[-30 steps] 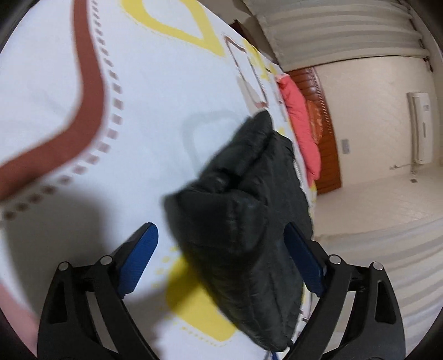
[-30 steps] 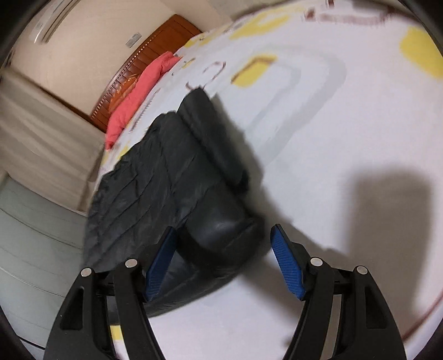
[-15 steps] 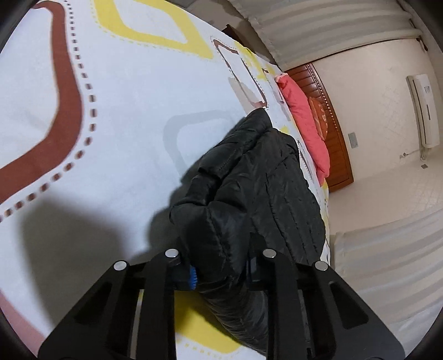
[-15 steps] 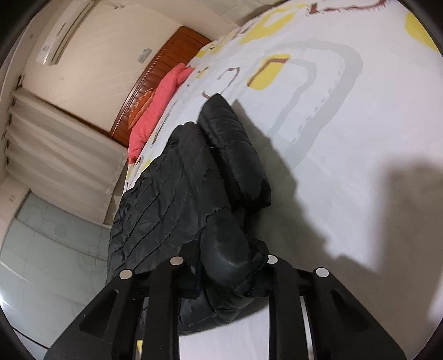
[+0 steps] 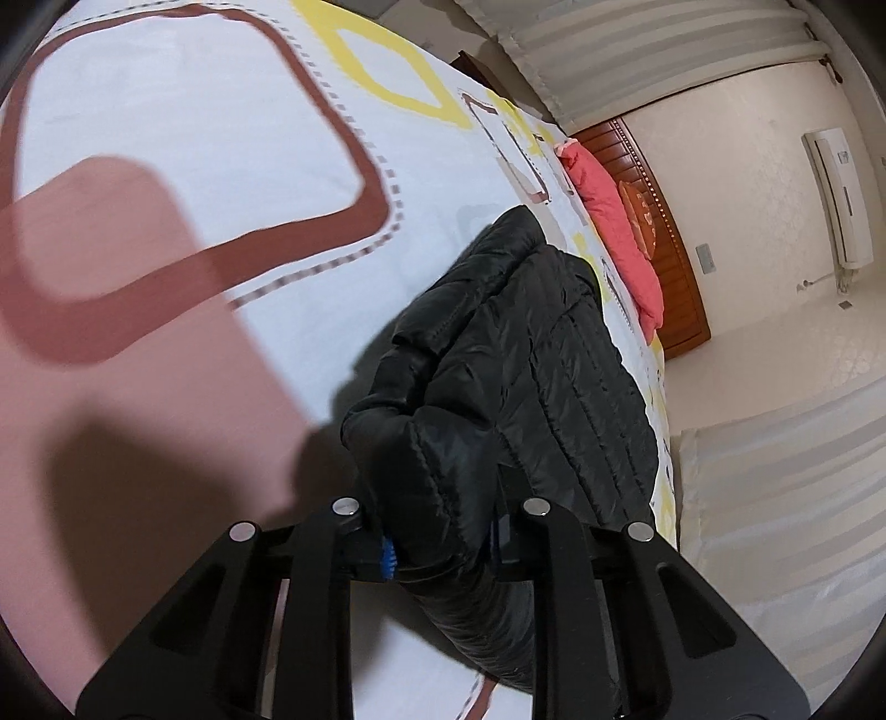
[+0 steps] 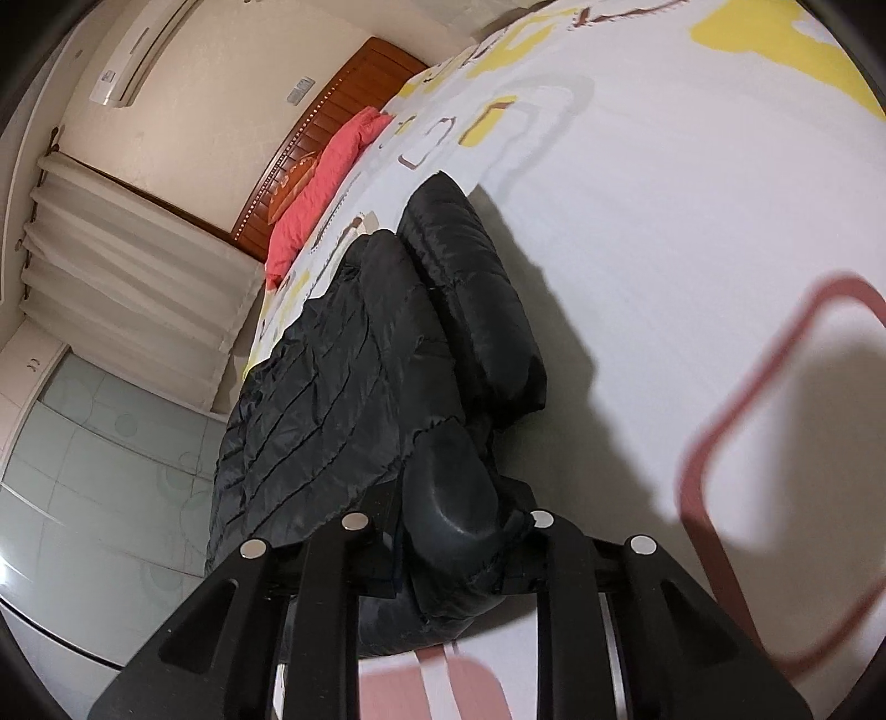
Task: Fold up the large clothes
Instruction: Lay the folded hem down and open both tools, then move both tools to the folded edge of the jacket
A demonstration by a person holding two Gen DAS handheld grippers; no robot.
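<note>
A black quilted jacket [image 5: 531, 376] lies along the bed [image 5: 183, 183], running from the lower centre of both wrist views up toward the middle, where a pink blanket [image 5: 614, 221] and a wooden headboard [image 5: 670, 238] sit at the far end. The left tongs [image 5: 443, 545], at the bottom centre of the left view, are pinching a bunched fold of the jacket's near edge, the padded cloth bulging up between the black fingers and a sliver of blue pad [image 5: 387, 554] showing at the left. The right tongs [image 6: 448, 545], at the bottom centre of the right view, likewise clamp a thick roll of the same jacket. The bedsheet, white with brown, yellow and pink shapes, fills the rest of each frame. A pale curtain [image 6: 138, 277] hangs beside the headboard, and an air conditioner [image 6: 138, 50] is mounted high on the wall at the upper left of the right view.
</note>
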